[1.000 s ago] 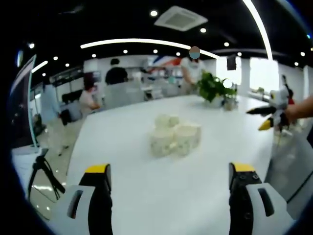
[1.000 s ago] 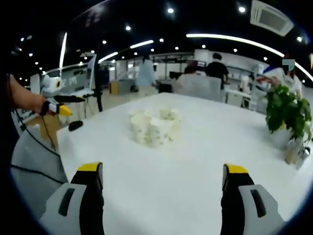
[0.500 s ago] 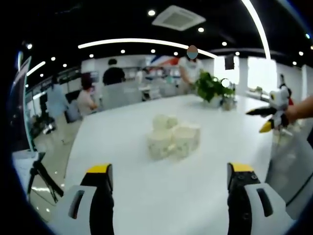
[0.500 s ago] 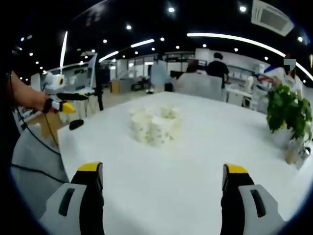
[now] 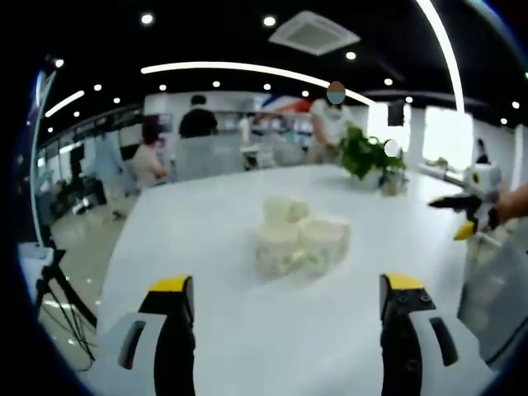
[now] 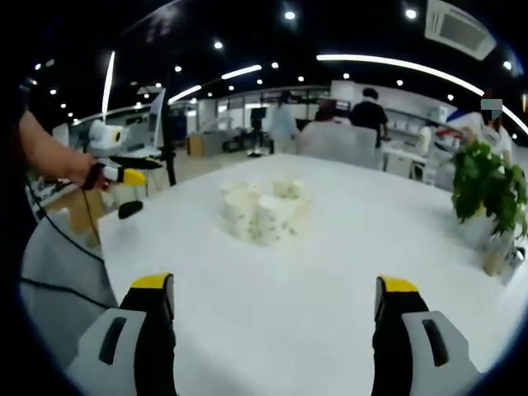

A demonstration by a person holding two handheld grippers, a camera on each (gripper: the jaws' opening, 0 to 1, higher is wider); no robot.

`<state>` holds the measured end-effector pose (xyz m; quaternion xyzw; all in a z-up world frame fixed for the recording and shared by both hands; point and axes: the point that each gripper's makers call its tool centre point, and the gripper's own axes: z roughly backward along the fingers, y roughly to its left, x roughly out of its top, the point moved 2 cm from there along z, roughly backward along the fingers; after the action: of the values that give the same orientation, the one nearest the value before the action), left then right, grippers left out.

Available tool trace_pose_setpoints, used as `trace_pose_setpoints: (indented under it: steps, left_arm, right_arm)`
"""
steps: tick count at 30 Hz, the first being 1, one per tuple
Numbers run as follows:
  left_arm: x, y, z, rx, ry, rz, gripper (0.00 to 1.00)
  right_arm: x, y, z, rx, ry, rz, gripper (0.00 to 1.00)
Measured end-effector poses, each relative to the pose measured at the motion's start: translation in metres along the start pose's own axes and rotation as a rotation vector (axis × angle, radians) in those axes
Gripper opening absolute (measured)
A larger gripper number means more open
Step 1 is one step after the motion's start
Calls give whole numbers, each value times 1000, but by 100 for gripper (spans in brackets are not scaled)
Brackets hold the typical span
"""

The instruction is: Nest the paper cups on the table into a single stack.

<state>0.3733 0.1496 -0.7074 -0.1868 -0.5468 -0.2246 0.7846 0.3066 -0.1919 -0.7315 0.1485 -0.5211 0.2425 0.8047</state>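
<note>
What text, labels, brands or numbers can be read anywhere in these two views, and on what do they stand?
No legible text in either view.
Paper cups: faint speckled pattern on the sides, too blurred to tell whether it is print.
Back wall: a red and blue shape, possibly a sign, too small and blurred to read.

Bright ceiling strip lights (image 5: 247,69), soft fisheye blur, perhaps glare off the table (image 6: 330,272).

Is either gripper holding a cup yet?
No, the left gripper and right gripper are both open and empty, short of the paper cups clustered on the table.
</note>
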Motion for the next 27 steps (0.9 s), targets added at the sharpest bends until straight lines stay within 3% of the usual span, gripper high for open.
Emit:
trace_pose_setpoints:
  steps: [18,27]
  left_arm:
    - [-3,3,-74,-68,32,-36,85]
    - [-2,11,-96,-68,53,-49,82]
  right_arm:
    - [-8,-4,1,-27,19,-24,99]
    - [-7,-6,-2,-34,20,-38,99]
